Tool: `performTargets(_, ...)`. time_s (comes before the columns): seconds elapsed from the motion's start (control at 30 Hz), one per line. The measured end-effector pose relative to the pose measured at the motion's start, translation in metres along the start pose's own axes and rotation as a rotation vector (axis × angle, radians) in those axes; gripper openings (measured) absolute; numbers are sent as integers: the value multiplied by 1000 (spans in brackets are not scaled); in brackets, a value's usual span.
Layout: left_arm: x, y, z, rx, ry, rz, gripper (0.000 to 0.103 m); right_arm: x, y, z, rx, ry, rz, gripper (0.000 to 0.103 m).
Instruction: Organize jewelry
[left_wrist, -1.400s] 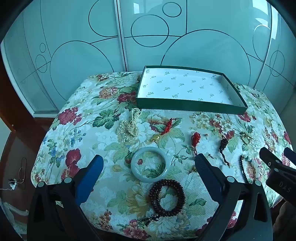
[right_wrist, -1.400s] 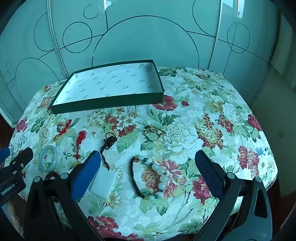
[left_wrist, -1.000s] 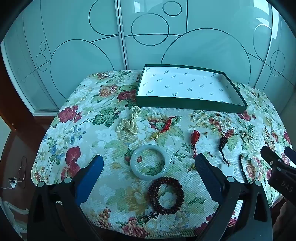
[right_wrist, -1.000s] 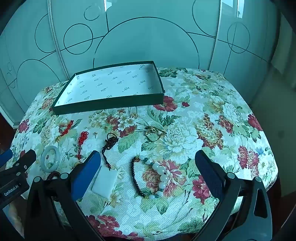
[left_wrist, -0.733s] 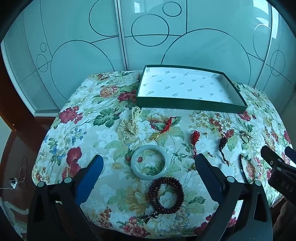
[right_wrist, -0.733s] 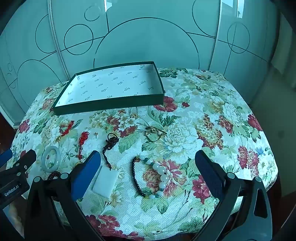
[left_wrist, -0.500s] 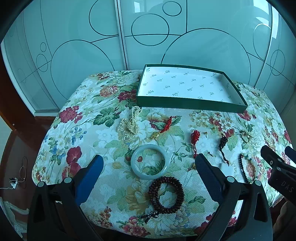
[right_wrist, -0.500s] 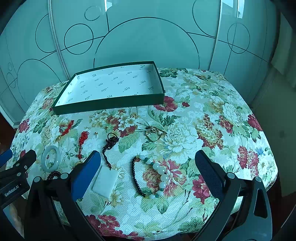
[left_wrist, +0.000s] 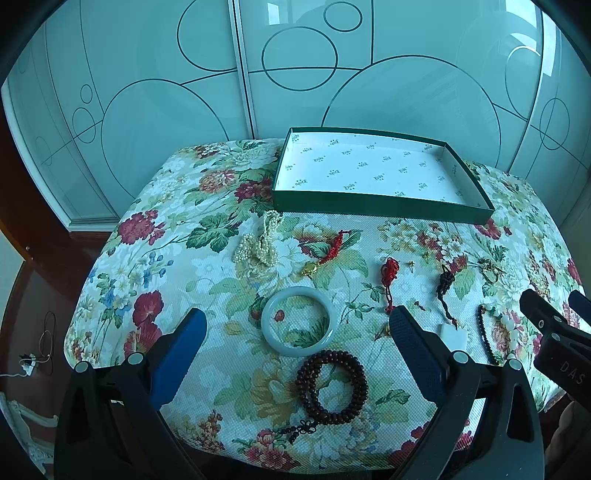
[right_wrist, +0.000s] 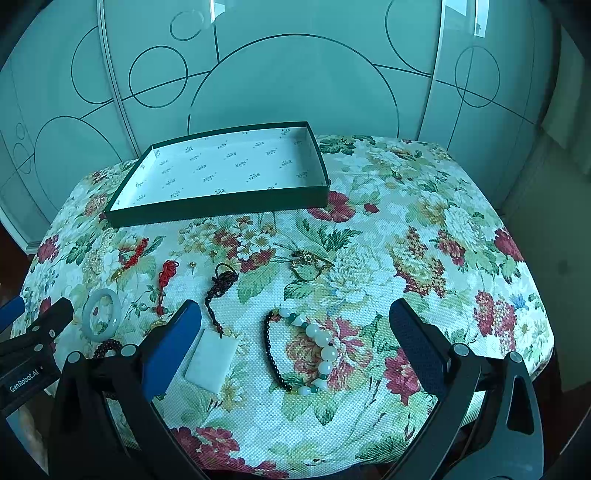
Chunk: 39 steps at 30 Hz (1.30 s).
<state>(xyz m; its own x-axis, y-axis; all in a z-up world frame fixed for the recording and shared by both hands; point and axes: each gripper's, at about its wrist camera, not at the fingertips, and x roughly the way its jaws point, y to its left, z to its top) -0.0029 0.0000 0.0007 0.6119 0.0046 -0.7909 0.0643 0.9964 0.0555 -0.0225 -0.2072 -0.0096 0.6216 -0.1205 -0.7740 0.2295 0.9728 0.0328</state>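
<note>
A green box (left_wrist: 380, 208) with a white patterned lining stands empty at the back of the floral tablecloth (left_wrist: 170, 236). Loose jewelry lies in front of it: a pearl necklace (left_wrist: 260, 243), a red cord charm (left_wrist: 330, 253), a pale jade bangle (left_wrist: 298, 320), a dark red bead bracelet (left_wrist: 332, 387). My left gripper (left_wrist: 297, 341) hangs open above the bangle and beads. My right gripper (right_wrist: 295, 341) is open over a white-and-green bead bracelet (right_wrist: 306, 350), beside a white pendant (right_wrist: 210, 358) on a dark cord.
A small red tassel (left_wrist: 389, 273) and a gold brooch (right_wrist: 308, 260) lie mid-table. Frosted glass doors (left_wrist: 295, 74) with circle lines stand behind the table. The table's front edge is close under both grippers; a wooden floor (left_wrist: 33, 295) shows at the left.
Both views shift only slightly; the grippers hover almost still and open. No jewelry has moved.
</note>
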Motion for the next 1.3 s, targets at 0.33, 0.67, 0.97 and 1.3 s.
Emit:
performTargets(0.33, 0, 0, -4, 0, 3, 0, 98, 0, 0, 0, -1, 1, 1, 101)
performTargets(0.67, 0, 0, -4, 1, 5, 1, 98, 0, 0, 0, -1, 2, 1, 101)
performTargets(0.97, 0, 0, -4, 1, 5, 0, 98, 0, 0, 0, -2, 2, 1, 101)
performTargets(1.3, 1, -3, -7, 4, 13, -8, 98, 0, 1, 0, -1, 2, 1, 101)
